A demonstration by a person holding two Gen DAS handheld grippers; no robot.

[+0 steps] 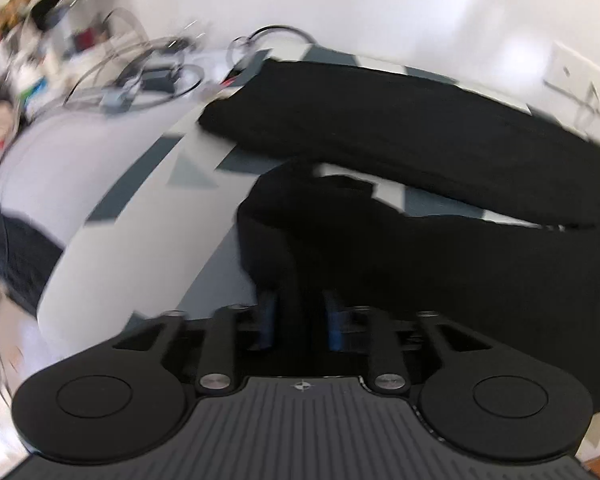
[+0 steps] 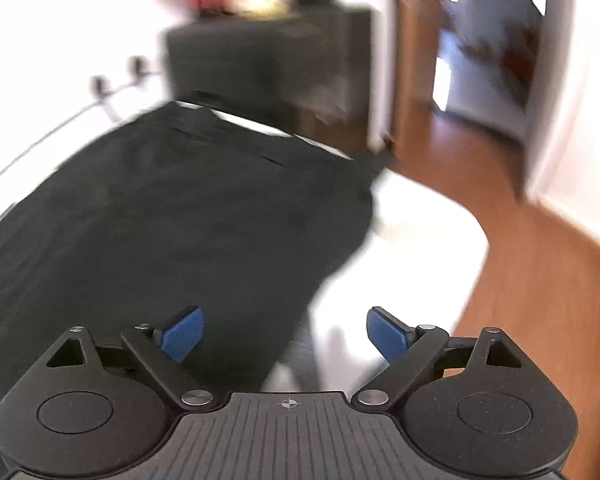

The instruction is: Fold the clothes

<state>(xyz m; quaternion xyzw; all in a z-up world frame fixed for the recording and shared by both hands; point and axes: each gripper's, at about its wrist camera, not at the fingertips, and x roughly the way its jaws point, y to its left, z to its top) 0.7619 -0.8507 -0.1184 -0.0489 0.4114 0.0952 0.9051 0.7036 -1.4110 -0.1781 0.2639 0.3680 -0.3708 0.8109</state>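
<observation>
Your left gripper (image 1: 300, 320), low centre of the left wrist view, was clamped on a fold of the black garment (image 1: 400, 128), which stretched to the upper right over a white-and-grey surface (image 1: 147, 184). Right wrist view: your right gripper (image 2: 285, 334) had jaws apart, nothing between; garment filled the left.
</observation>
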